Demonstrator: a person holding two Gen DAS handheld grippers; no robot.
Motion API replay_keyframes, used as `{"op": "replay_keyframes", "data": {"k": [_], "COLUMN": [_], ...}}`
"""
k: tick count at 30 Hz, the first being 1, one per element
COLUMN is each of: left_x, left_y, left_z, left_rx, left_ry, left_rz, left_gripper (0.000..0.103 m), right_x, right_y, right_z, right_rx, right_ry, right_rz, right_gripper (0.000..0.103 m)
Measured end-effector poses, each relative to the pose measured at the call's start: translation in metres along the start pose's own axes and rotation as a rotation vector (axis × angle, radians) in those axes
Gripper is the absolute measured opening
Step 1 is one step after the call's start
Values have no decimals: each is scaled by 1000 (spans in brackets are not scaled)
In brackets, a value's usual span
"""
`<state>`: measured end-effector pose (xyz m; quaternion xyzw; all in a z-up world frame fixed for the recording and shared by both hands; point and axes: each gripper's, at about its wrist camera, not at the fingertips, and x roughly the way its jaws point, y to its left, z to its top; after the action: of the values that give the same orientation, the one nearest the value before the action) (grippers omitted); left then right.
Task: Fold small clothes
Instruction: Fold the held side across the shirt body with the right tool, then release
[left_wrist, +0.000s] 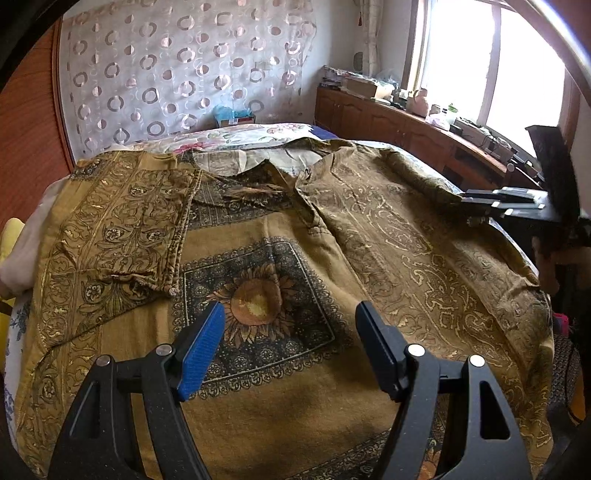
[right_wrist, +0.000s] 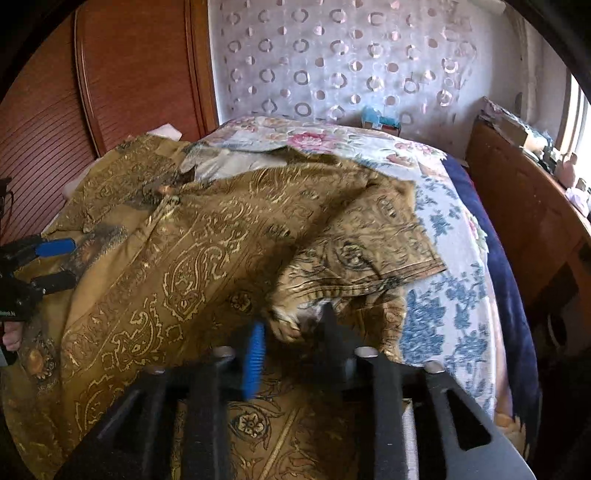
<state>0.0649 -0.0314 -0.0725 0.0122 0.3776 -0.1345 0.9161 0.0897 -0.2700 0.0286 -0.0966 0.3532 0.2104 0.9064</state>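
A mustard-gold patterned shirt (left_wrist: 303, 236) with a sunflower print lies spread on the bed; its left sleeve is folded in over the body. My left gripper (left_wrist: 290, 347) is open and empty above the sunflower. It also shows in the right wrist view (right_wrist: 55, 264) at the far left. My right gripper (right_wrist: 291, 332) has its jaws partly closed around a bunched edge by the shirt's right sleeve (right_wrist: 369, 251), which looks lifted; the grip itself is blurred. The right gripper shows in the left wrist view (left_wrist: 495, 203) at the shirt's right shoulder.
The bed has a floral blue-and-white cover (right_wrist: 454, 236). A wooden cabinet (left_wrist: 399, 125) with clutter runs along the right under the window. A wooden wardrobe (right_wrist: 129, 74) stands on the left. A circle-patterned curtain (left_wrist: 184, 62) hangs behind the bed.
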Motion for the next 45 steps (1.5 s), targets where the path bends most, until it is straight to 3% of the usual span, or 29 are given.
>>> {"op": "replay_keyframes", "data": {"k": [8, 15, 21, 27, 29, 32, 37, 45], "left_x": [1, 1, 0, 0, 0, 0, 0, -1], "left_y": [0, 0, 0, 0, 0, 0, 0, 0], "left_z": [1, 1, 1, 1, 1, 0, 0, 0], "left_rx": [2, 2, 2, 1, 2, 3, 1, -4], "left_ry": [-7, -7, -6, -6, -8, -8, -9, -11], "left_rz": [6, 6, 6, 6, 6, 7, 6, 5], "left_gripper": [74, 74, 74, 74, 74, 74, 74, 74], "right_x": [-18, 34, 62, 68, 66, 60, 48, 44], "right_y": [-24, -59, -73, -76, -78, -70, -46, -1], "right_z": [10, 11, 21, 31, 34, 40, 54, 72], "right_rx": [66, 180, 261, 240, 216, 163, 86, 15], "right_ry": [-84, 8, 56, 70, 64, 53, -16, -68], "right_rz": [-44, -87, -28, -16, -13, -73, -45, 79], "right_gripper": [43, 43, 43, 43, 21, 8, 5, 5]}}
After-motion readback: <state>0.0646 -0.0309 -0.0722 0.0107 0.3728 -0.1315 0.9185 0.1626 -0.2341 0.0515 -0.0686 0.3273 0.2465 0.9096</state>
